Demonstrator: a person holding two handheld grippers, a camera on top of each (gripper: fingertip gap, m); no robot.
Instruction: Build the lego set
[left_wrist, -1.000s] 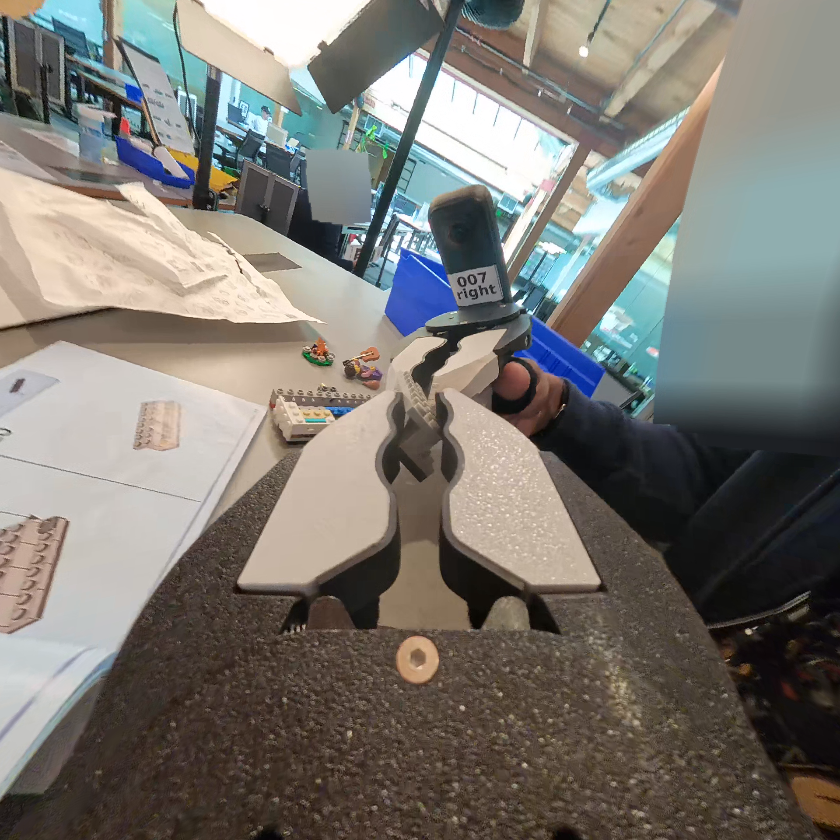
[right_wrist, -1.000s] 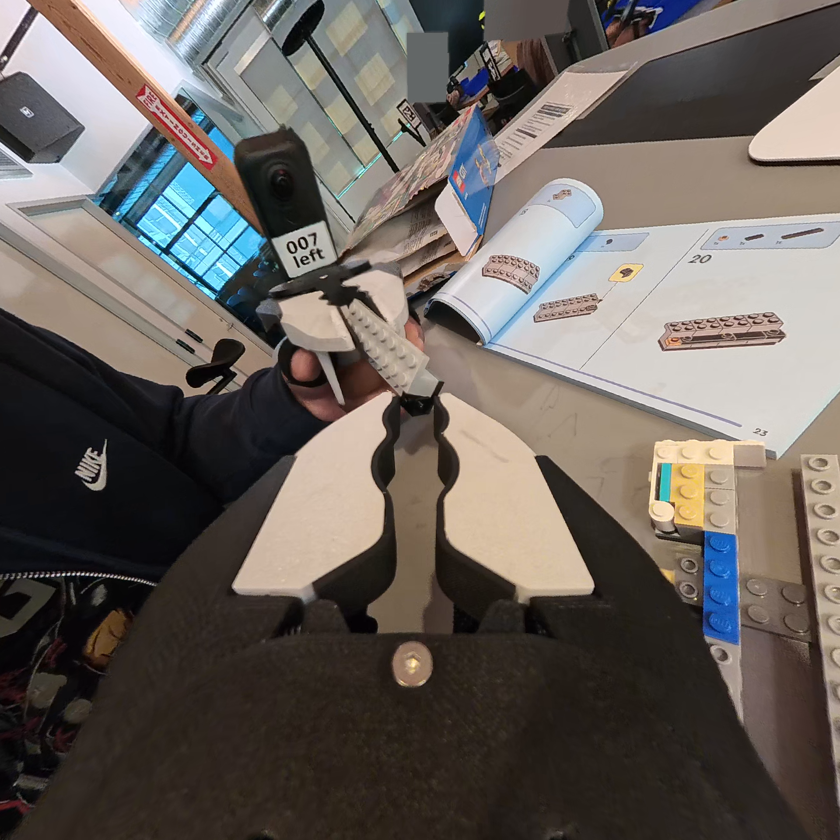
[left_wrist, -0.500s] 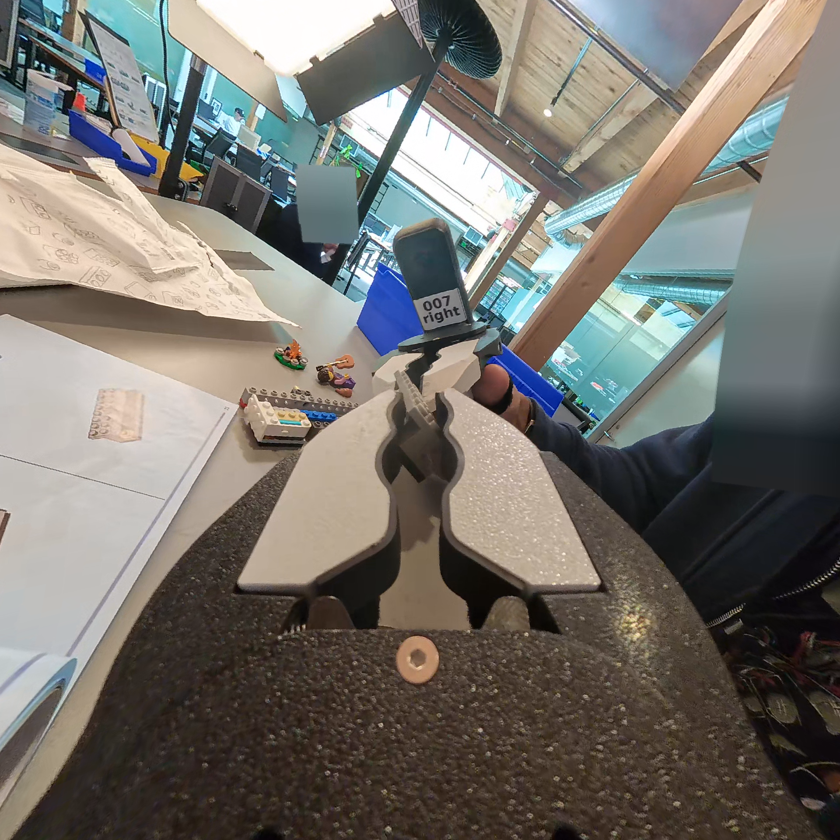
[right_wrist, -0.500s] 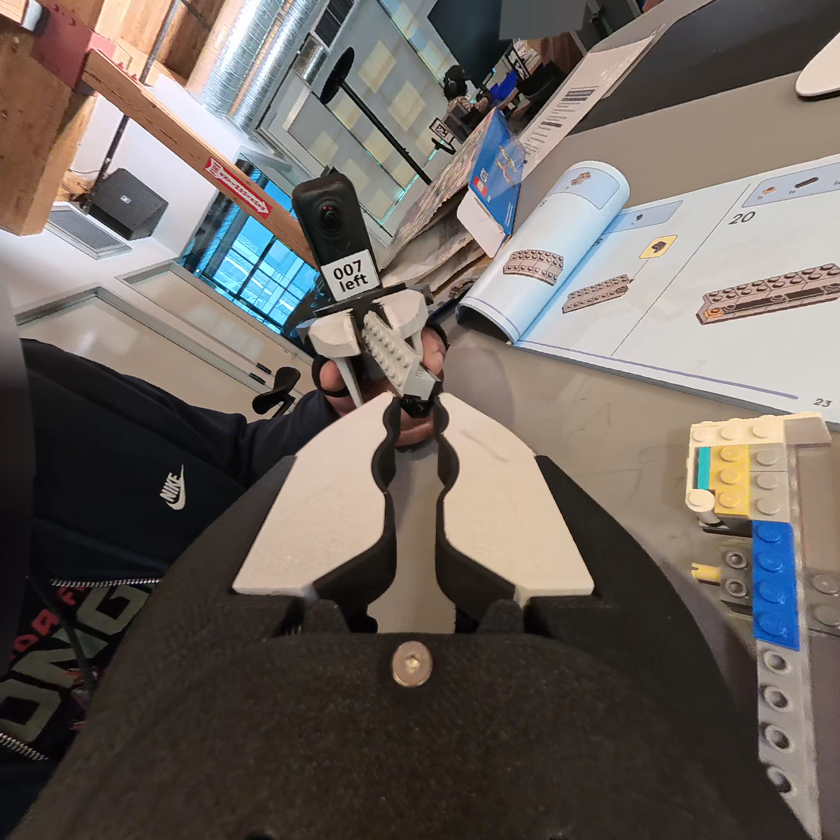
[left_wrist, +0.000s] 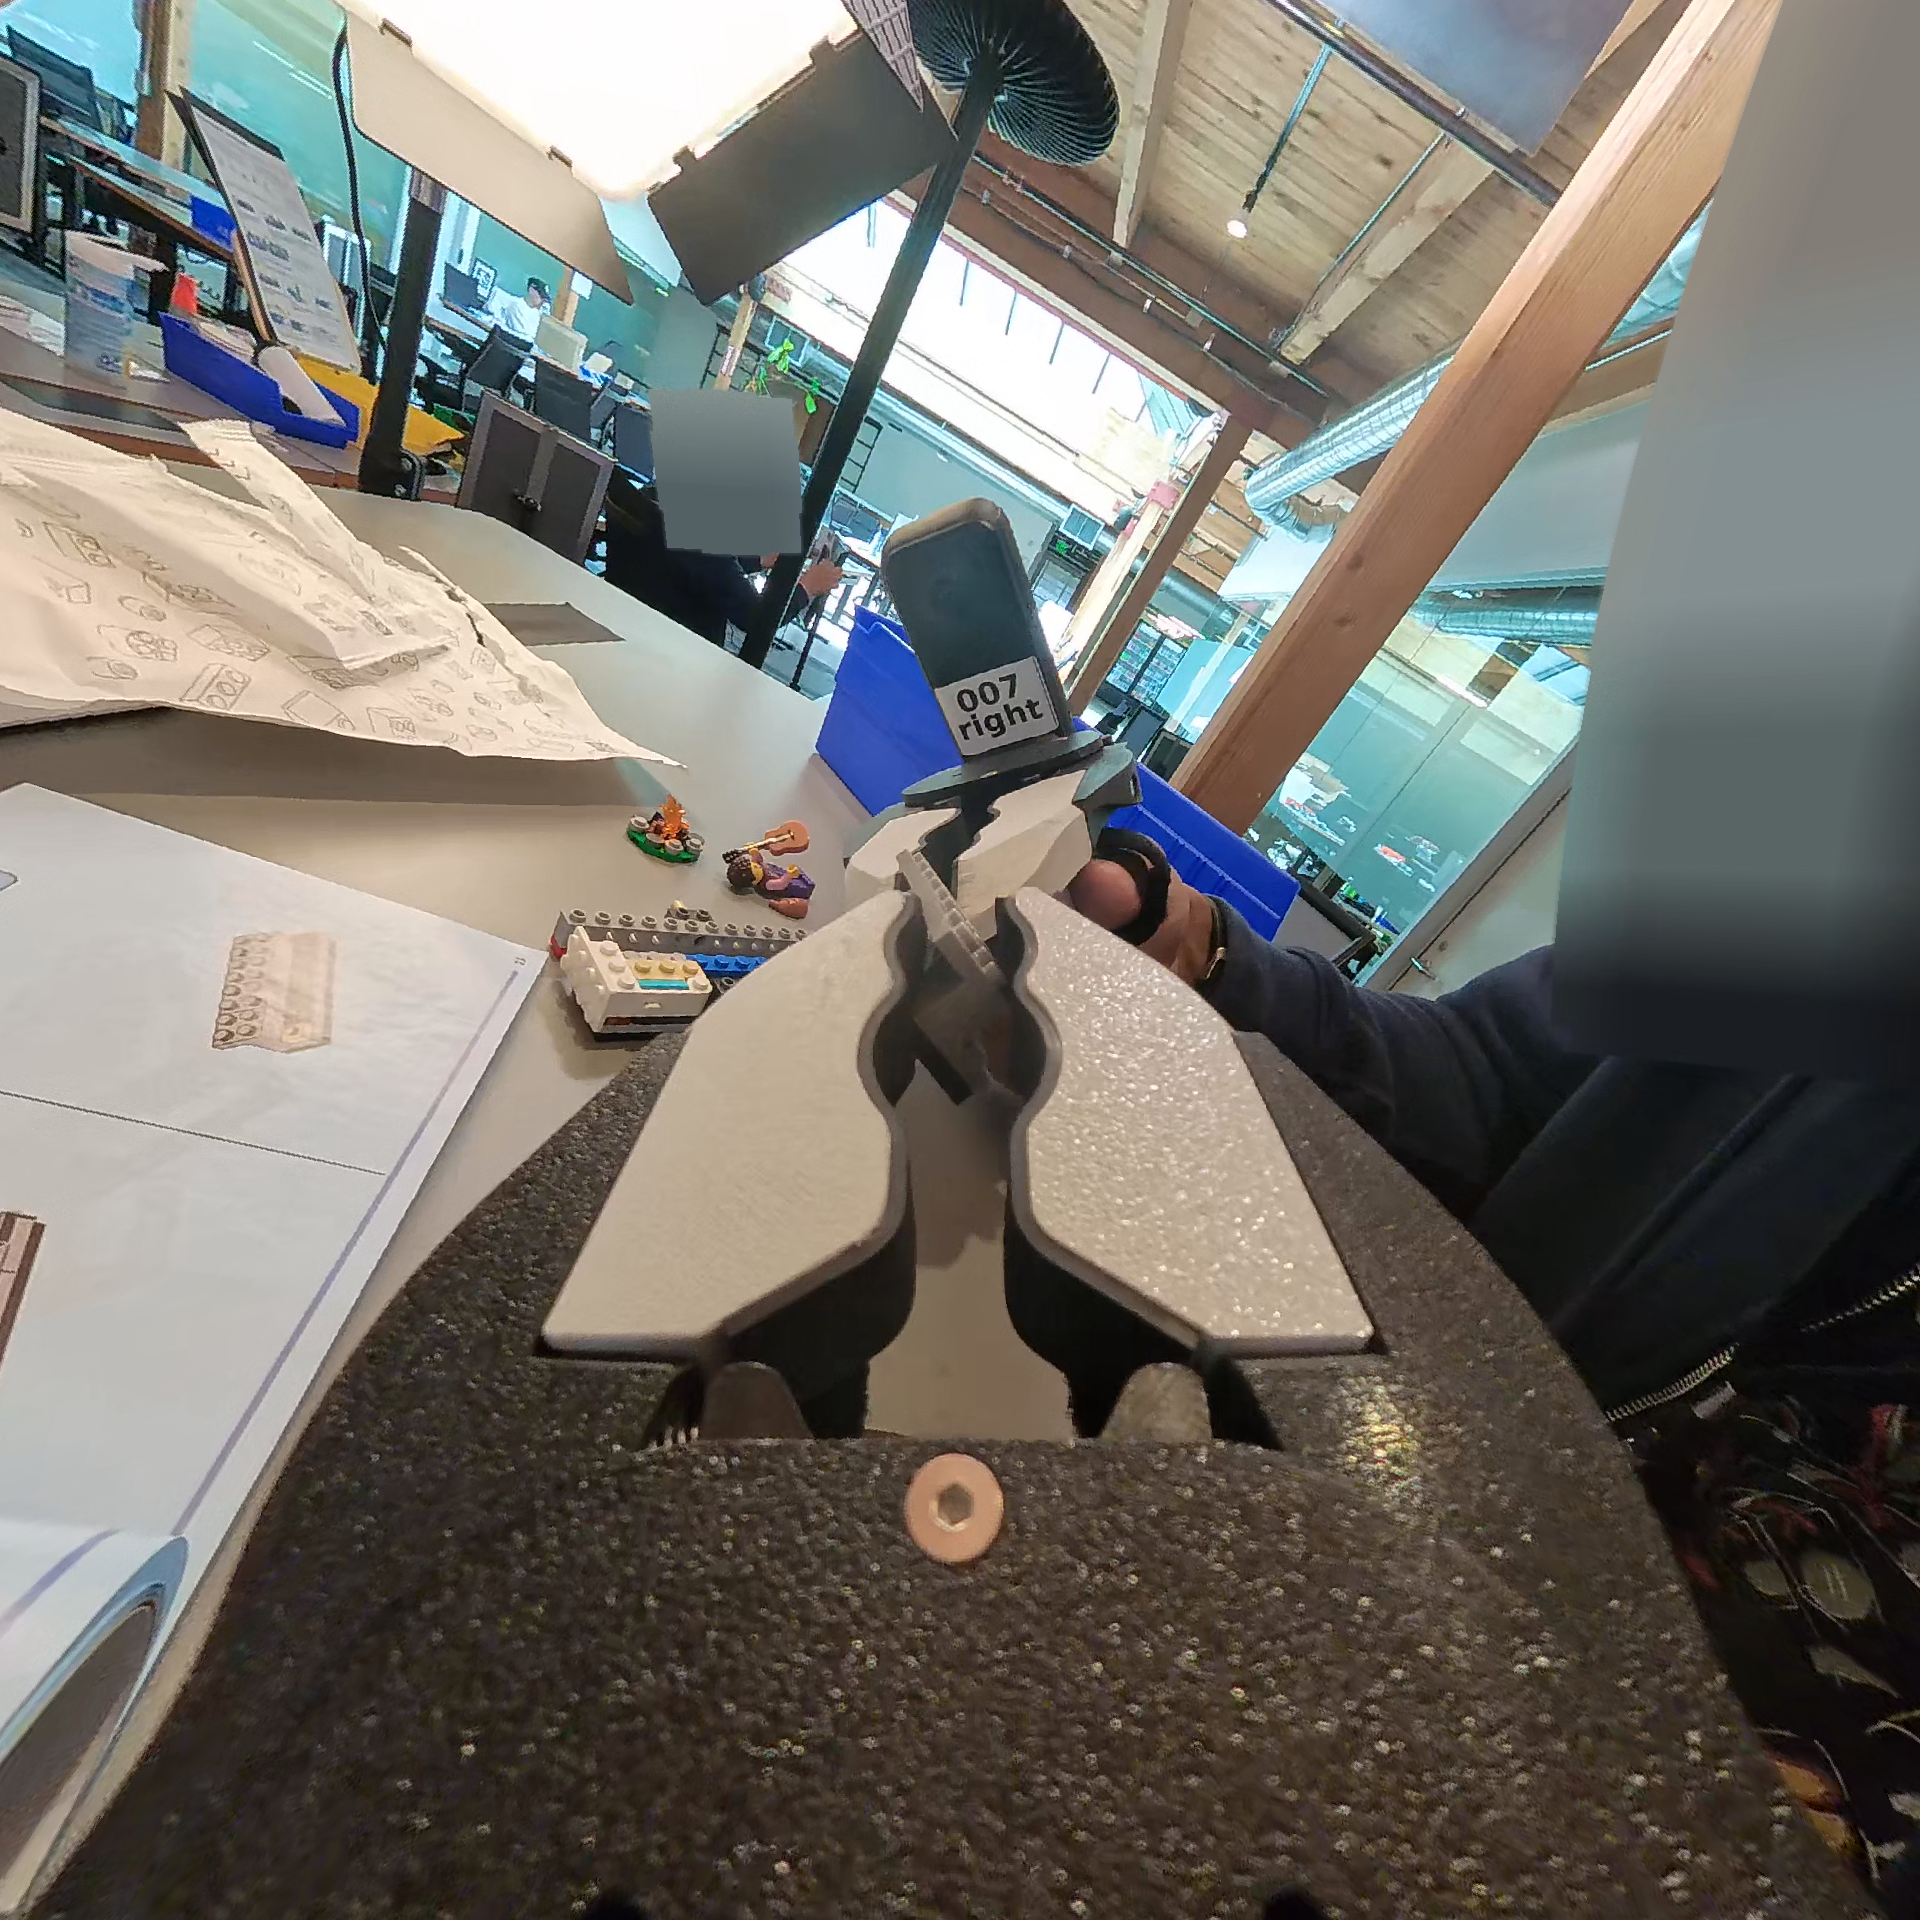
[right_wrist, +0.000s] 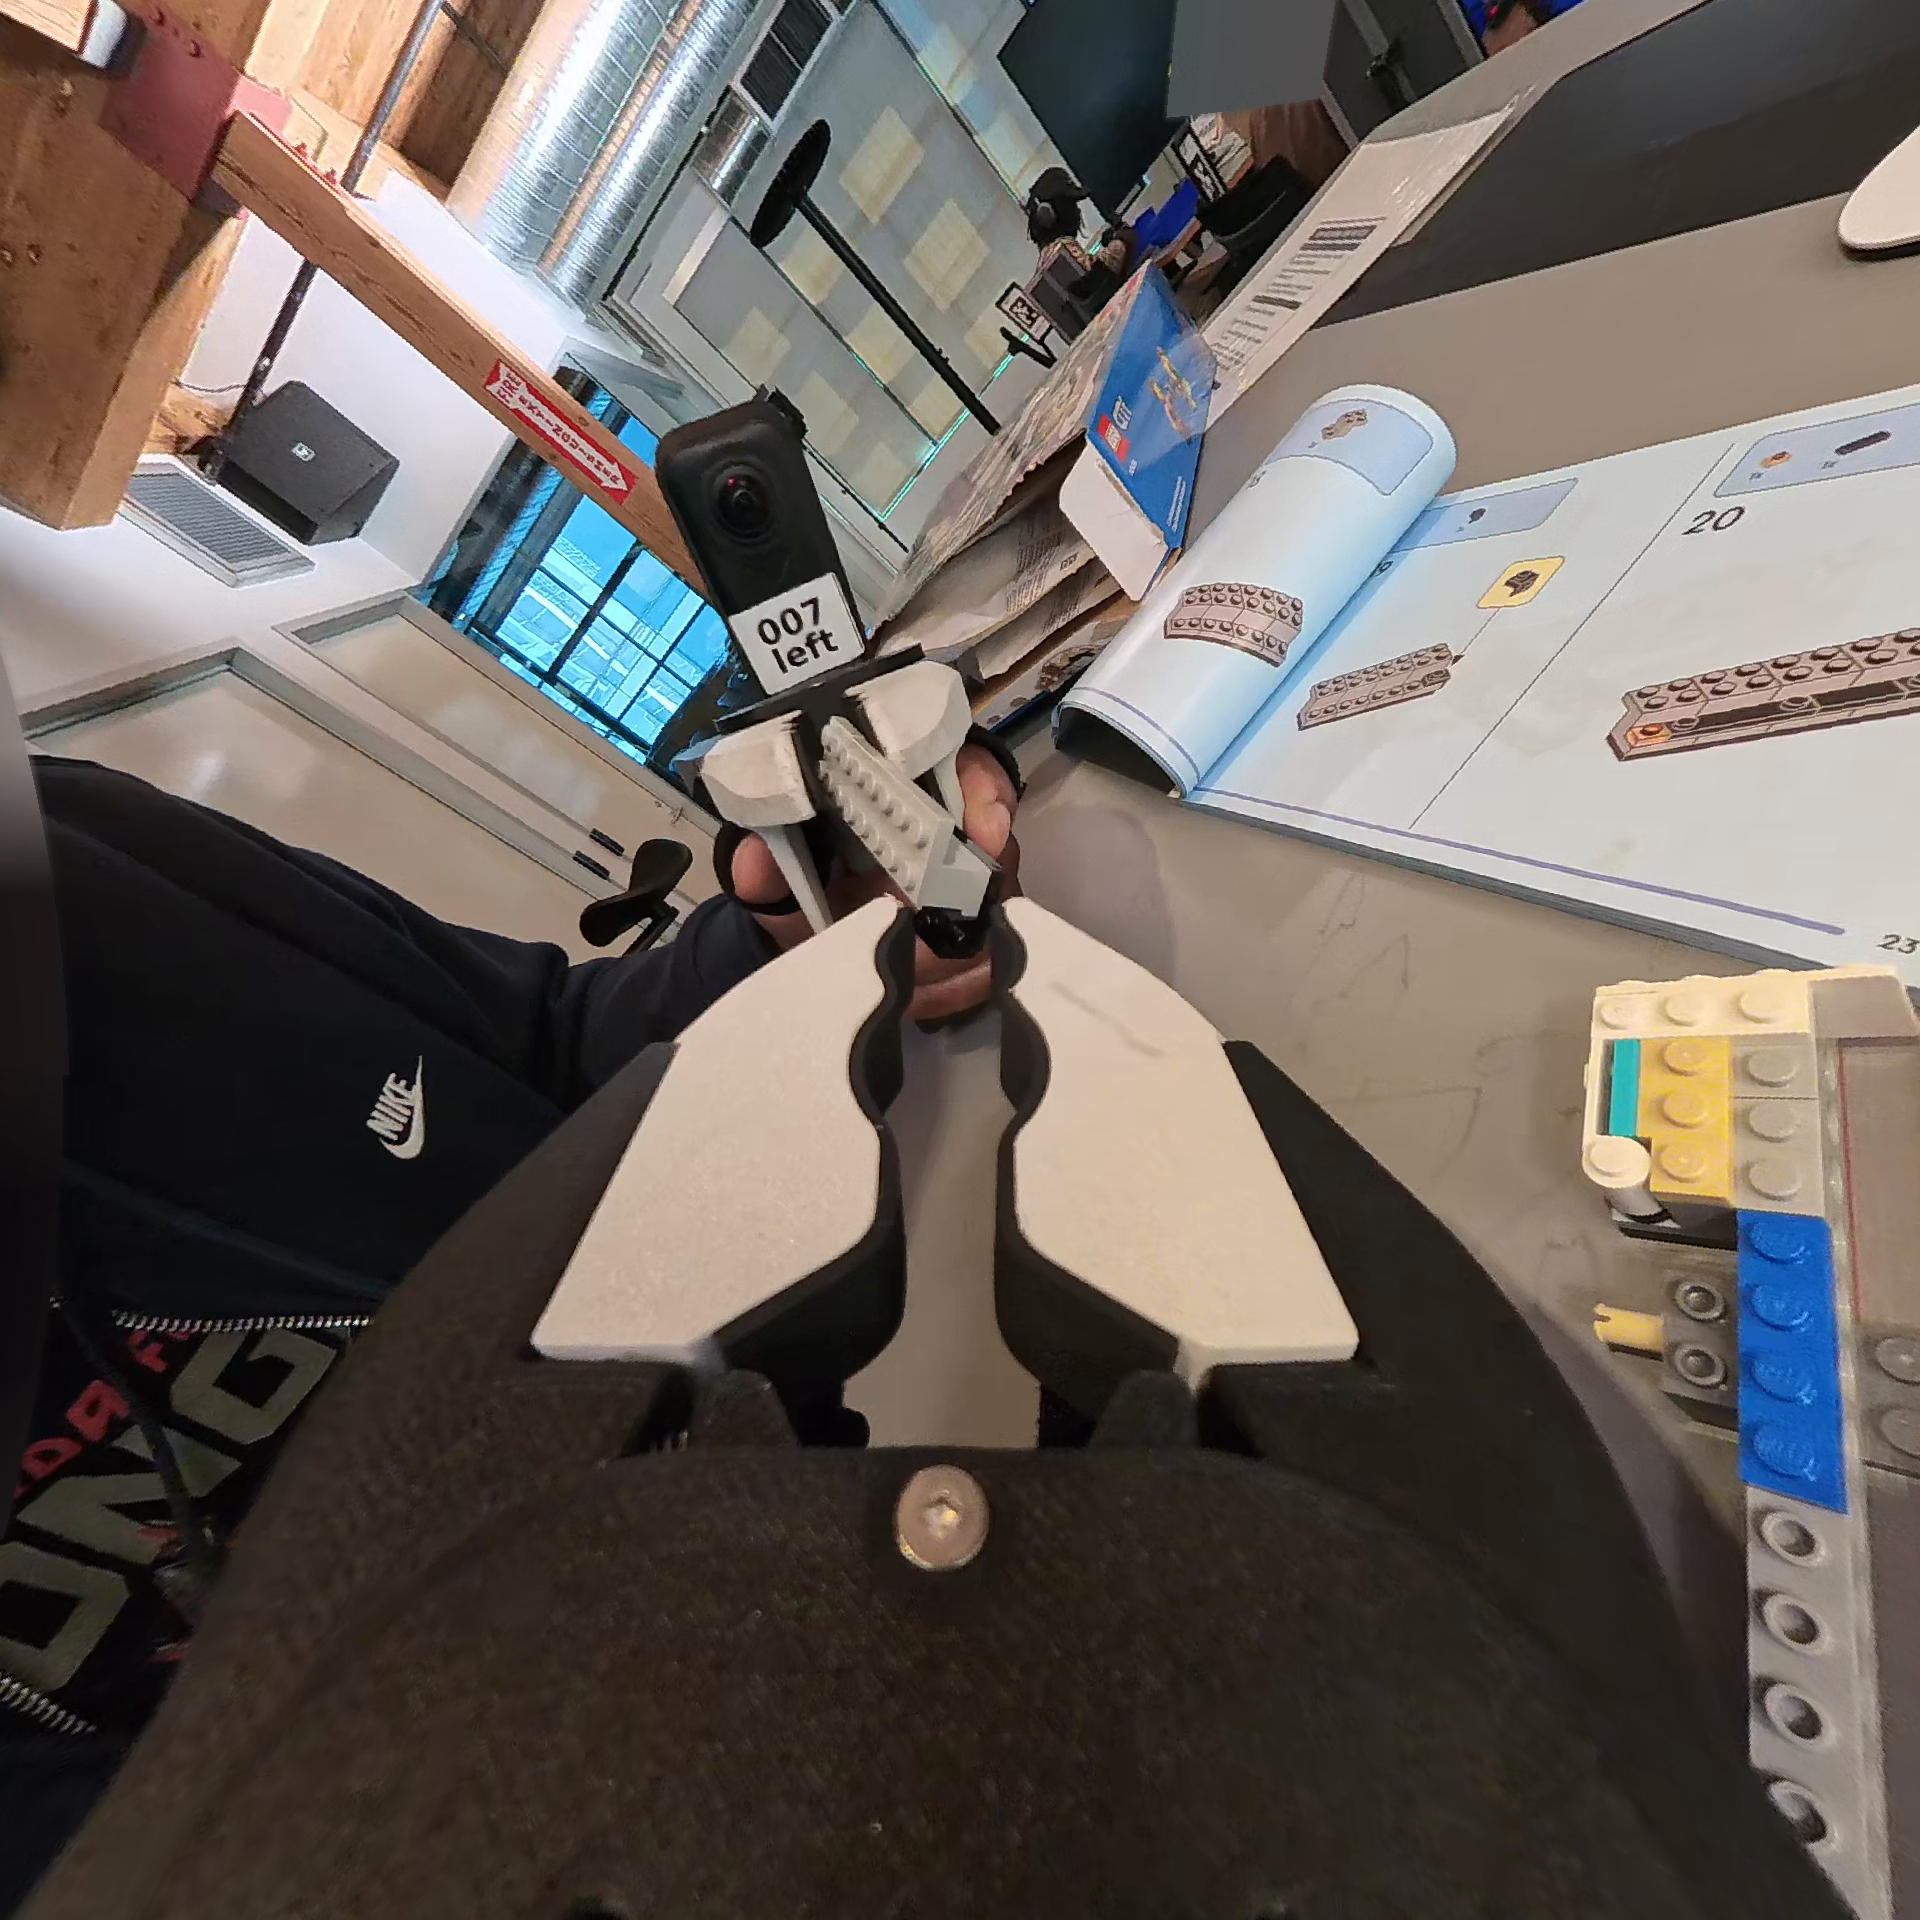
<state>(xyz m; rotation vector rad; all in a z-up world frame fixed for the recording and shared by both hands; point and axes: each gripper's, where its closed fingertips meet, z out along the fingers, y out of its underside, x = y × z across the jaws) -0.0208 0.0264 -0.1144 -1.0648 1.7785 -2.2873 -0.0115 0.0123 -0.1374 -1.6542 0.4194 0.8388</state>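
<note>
In the left wrist view my left gripper (left_wrist: 956, 914) is shut on a long grey studded plate (left_wrist: 948, 930) that stands tilted between its fingertips, above the table. The plate's far end reaches my right gripper (left_wrist: 961, 847), which faces it close by. In the right wrist view my right gripper (right_wrist: 945, 920) is shut on a small black piece (right_wrist: 943, 935) that sits against the near end of the grey plate (right_wrist: 883, 810). The left gripper (right_wrist: 836, 758) grips the plate's other end. A person's hand holds each gripper.
A partly built brick model (left_wrist: 634, 977) (right_wrist: 1704, 1122) lies on the grey table beside an open instruction booklet (left_wrist: 208, 1039) (right_wrist: 1558, 675). A minifigure (left_wrist: 769, 878), a small campfire piece (left_wrist: 665, 831), crumpled paper (left_wrist: 208, 623) and a blue bin (left_wrist: 883, 707) lie farther off. Only a small space, under 4 cm, lies between the two pairs of fingers. The right tips stand about 20 cm off the minifigure (left_wrist: 769, 878).
Both grippers have stayed facing each other with the plate and the black piece between them. The pair has swung and tilted a little above the table. Neither grasp has changed.
</note>
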